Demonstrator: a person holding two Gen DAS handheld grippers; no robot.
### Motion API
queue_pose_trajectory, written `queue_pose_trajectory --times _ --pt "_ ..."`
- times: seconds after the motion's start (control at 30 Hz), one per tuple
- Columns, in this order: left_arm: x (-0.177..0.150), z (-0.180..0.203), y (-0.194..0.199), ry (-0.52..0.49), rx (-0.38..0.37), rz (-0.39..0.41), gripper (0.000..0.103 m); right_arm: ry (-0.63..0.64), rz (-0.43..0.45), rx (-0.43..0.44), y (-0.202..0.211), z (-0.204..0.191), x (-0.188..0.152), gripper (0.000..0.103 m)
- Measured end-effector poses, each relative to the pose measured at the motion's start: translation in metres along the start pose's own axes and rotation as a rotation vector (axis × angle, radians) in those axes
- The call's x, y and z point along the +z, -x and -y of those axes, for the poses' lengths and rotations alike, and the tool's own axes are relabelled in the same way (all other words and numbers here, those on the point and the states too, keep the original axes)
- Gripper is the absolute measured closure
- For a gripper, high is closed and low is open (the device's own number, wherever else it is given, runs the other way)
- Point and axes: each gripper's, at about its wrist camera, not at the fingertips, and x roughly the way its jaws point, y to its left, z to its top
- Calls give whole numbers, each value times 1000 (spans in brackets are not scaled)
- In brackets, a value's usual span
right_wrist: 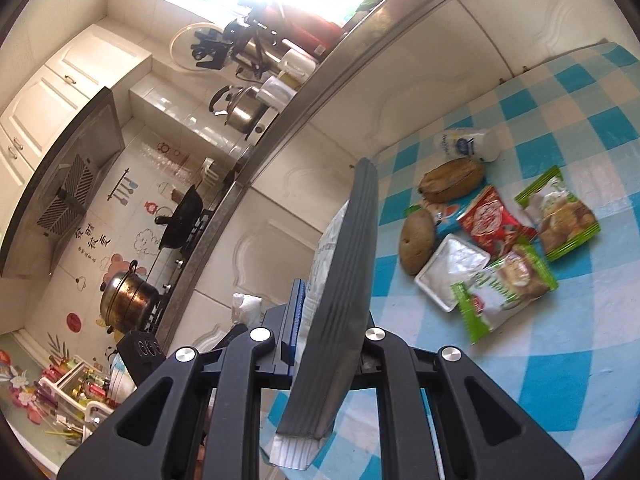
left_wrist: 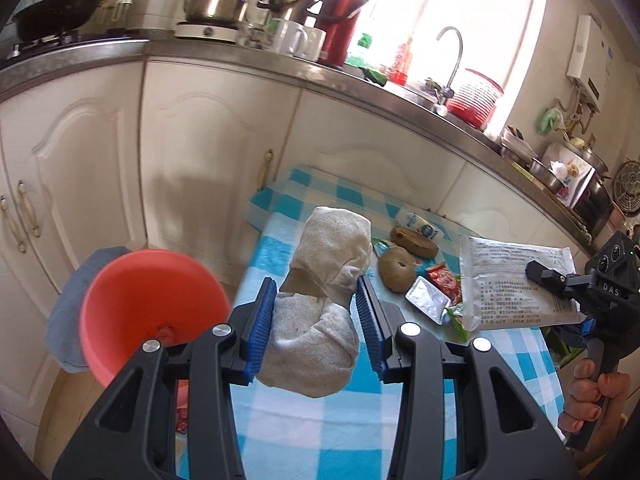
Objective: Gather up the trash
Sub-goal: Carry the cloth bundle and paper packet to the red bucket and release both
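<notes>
My left gripper [left_wrist: 316, 284] is shut on an off-white cloth bundle [left_wrist: 332, 240] bound with brown tape, held up above the checked tablecloth [left_wrist: 320, 420]. An orange bin [left_wrist: 148, 312] stands open just left of it, off the table's edge. My right gripper [left_wrist: 560, 280] is held by a hand [left_wrist: 588, 396] at the right and is shut on a flat white printed packet [left_wrist: 504, 276]. In the right wrist view that packet [right_wrist: 352, 240] shows edge-on between the pads of the right gripper [right_wrist: 320, 292]. Loose trash lies on the table: a foil tray [right_wrist: 454, 272], a red sachet [right_wrist: 494, 222] and green wrappers [right_wrist: 560, 216].
A white bottle [right_wrist: 468, 144], a brown potato-like lump [right_wrist: 417, 246] and a brown round piece [right_wrist: 452, 180] lie near the cabinets. White cabinet doors [left_wrist: 80, 180] and a steel counter [left_wrist: 240, 56] with a kettle [left_wrist: 218, 2] and flasks rise behind the table. A blue-grey cloth [left_wrist: 68, 312] sits behind the bin.
</notes>
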Motion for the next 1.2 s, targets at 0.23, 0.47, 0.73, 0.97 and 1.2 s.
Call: queue_pose_trajectory --times 0.23,0.47,0.73,0.97,1.2 --pt "-5 -17 23 40 35 31 60 2 -33 27 -3 -12 -13 88" --pt "-9 -23 40 54 39 63 60 9 -62 38 -7 -24 -24 88" --pt "-11 -22 48 60 27 85 60 20 -72 24 -6 -32 -32 88" --pt "-16 -30 49 70 40 79 60 22 -80 21 -11 -33 -33 88" --pt "-19 -45 44 100 56 72 60 36 -115 7 -25 -38 -36 88"
